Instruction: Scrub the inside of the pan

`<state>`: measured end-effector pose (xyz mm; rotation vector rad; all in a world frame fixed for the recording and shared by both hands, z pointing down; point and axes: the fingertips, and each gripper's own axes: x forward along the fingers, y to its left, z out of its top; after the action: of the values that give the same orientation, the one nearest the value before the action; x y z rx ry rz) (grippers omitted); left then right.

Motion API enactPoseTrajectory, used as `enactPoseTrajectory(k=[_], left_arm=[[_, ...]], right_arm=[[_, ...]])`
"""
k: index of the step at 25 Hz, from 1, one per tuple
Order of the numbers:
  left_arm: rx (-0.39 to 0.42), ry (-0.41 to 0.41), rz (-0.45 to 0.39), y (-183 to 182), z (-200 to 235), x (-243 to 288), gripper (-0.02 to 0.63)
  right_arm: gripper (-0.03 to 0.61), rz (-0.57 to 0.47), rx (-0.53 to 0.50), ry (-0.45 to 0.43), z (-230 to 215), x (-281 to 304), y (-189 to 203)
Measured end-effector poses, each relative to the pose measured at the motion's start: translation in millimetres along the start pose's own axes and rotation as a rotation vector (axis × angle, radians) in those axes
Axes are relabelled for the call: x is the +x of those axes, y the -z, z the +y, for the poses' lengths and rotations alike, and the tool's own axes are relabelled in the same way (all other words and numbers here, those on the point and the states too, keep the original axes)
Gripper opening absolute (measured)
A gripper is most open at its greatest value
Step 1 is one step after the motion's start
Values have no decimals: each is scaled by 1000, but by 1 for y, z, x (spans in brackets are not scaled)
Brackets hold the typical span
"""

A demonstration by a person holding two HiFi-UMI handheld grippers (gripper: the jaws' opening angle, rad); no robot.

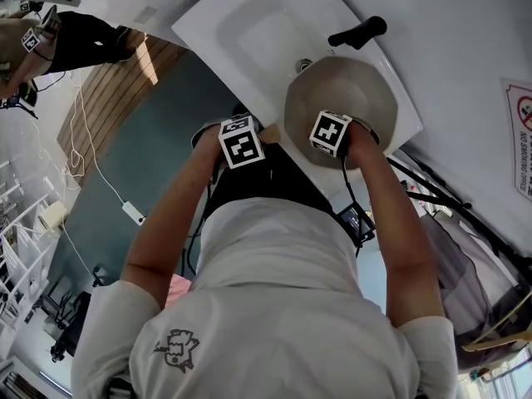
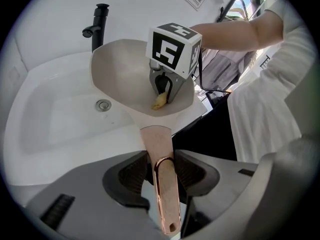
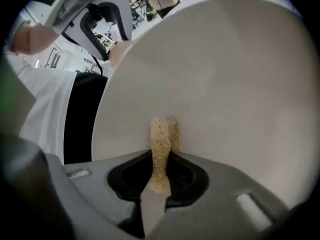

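Note:
A beige pan [image 1: 341, 94] is held tilted over the white sink [image 1: 249, 23]. My left gripper [image 2: 162, 168] is shut on the pan's copper-pink handle [image 2: 165, 189], which runs straight between its jaws. My right gripper [image 3: 161, 170] is shut on a yellow scrub sponge [image 3: 161, 144] whose tip presses on the pan's pale inner surface [image 3: 220, 79]. From the left gripper view the right gripper [image 2: 167, 91] sits inside the pan bowl [image 2: 120, 69] with the sponge [image 2: 159, 102] against it. In the head view both marker cubes show, left [image 1: 241, 140] and right [image 1: 331, 133], at the pan's near rim.
A black faucet [image 1: 357, 32] stands at the sink's far side, just beyond the pan; the drain [image 2: 103, 104] lies below the pan. A warning sign [image 1: 521, 140] hangs on the wall at right. Another person [image 1: 33, 44] stands far left.

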<state>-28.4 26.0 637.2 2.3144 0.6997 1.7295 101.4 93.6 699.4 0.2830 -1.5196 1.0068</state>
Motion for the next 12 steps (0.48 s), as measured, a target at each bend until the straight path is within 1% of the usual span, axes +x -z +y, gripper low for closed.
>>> enactPoseTrajectory(k=[4,7,12], left_arm=[[9,-6,12,1,-1,1,169],[0,3,7,1,-3,1,169],[-1,5,0,3,4,0,169]], right_arm=[[69,165,45,-2,-4,0,36],[71,273,41,14,-14,1,60],[71,367,54,101,-51,-6,78]])
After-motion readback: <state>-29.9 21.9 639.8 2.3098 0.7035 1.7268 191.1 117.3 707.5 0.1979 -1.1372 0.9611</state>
